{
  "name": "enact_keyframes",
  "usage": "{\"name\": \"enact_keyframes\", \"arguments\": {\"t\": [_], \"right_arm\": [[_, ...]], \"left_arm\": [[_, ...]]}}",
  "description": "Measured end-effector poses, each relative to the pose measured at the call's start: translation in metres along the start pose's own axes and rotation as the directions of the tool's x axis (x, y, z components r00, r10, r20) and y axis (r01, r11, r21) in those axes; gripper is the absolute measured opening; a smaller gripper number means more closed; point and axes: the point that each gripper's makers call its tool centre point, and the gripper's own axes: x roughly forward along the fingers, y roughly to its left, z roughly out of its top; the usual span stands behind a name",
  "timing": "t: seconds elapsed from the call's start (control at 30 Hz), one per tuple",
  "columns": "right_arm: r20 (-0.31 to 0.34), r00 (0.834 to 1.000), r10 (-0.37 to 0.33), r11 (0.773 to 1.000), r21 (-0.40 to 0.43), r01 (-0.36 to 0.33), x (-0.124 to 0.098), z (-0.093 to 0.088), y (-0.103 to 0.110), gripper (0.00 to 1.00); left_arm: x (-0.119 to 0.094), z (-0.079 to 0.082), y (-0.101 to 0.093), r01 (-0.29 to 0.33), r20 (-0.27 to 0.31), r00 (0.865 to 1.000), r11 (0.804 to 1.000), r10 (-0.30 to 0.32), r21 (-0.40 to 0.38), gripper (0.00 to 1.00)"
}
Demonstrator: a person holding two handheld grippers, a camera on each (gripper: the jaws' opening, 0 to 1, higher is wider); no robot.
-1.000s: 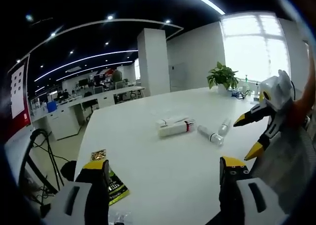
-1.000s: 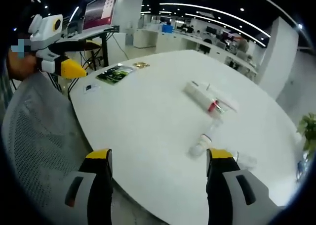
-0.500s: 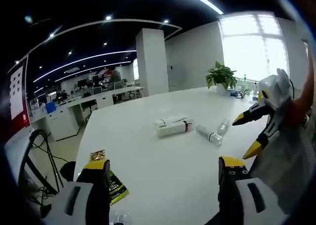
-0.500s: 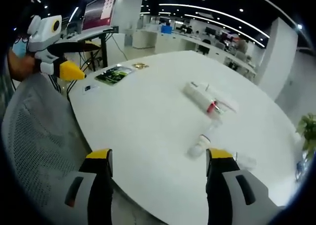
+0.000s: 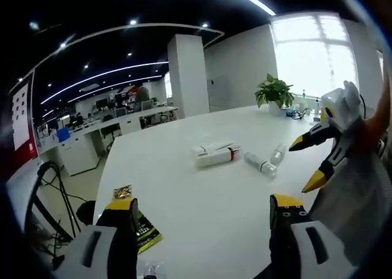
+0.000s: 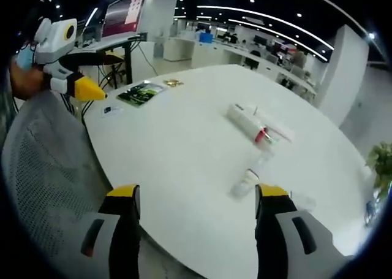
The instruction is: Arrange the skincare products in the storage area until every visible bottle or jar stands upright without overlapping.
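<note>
Skincare products lie on their sides in a loose group near the middle of the white tabletop [image 5: 202, 230], none yet upright. I count four: two white tubes [image 5: 215, 156] side by side and touching, the nearer with a red band, then a small clear bottle [image 5: 260, 166] and a second clear bottle [image 5: 278, 154] just beside it. In the right gripper view the tubes [image 6: 254, 123] sit farther off and one small bottle [image 6: 244, 184] is nearer; the picture is too blurred there to sort the rest.

Both grippers hang over the near edge, well apart from the group and touching nothing. The left gripper [image 5: 202, 221] has its jaws spread wide and empty; the right gripper [image 6: 196, 214] likewise, wide and empty. The group lies ahead of both, with the tubes' long axes running across the left gripper view.

The right gripper [image 5: 311, 164] looks nearer the small bottles, so I judge it the likelier one to reach first. A green leaflet [image 5: 144, 233] and a small gold packet [image 5: 122, 192] lie by the left gripper, and a potted plant [image 5: 275, 95] stands at the far edge.
</note>
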Motion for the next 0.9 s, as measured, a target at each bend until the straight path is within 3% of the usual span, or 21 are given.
{"name": "enact_keyframes", "arguments": {"t": [0.9], "right_arm": [[-0.041, 0.999, -0.024, 0.999, -0.033, 0.023, -0.0007, -0.0093, -0.0056, 0.69]], "left_arm": [[0.0010, -0.0030, -0.0041, 0.004, -0.018, 1.000, 1.000, -0.003, 0.019, 0.88]]}}
